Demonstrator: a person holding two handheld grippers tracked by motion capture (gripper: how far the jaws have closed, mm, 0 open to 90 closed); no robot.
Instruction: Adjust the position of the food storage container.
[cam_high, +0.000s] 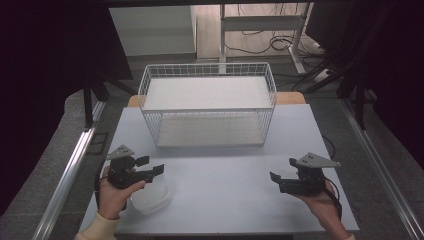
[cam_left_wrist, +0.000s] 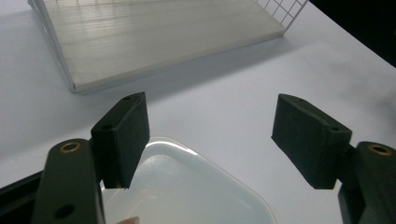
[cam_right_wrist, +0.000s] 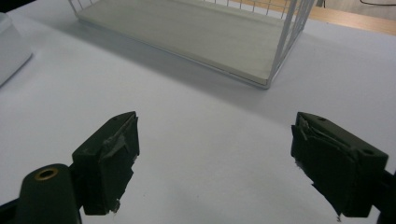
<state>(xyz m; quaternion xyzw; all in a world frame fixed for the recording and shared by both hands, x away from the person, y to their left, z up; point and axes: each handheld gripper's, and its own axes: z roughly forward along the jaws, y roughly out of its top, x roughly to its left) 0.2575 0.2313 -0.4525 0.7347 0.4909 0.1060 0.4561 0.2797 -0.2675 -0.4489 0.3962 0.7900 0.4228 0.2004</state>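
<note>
Hands at the bottom of the high view hold two black grippers over a pale grey table (cam_high: 225, 175). Left gripper (cam_high: 150, 166) hovers above a translucent plastic tub (cam_high: 151, 196), rounded at the corners, well short of the rack (cam_high: 207, 102); its jaws stand apart, gripping nothing. Right gripper (cam_high: 280, 172), far to the tub's right, is likewise parted and empty. Behind both, the white wire rack carries two smooth pale shelves, both bare.

From the left gripper view, matte black jaws frame the tub (cam_left_wrist: 187, 191) from above, its glossy rim just beneath the left pad (cam_left_wrist: 123, 140), with the rack's lower shelf (cam_left_wrist: 159, 37) beyond.

From the right gripper view, worn, taped pads (cam_right_wrist: 114, 161) spread over bare table, the rack (cam_right_wrist: 201, 32) ahead, the tub's edge (cam_right_wrist: 11, 51) at far left.

By all appearances the work has barely begun: the tub is ungrasped, and any move toward the rack remains.
</note>
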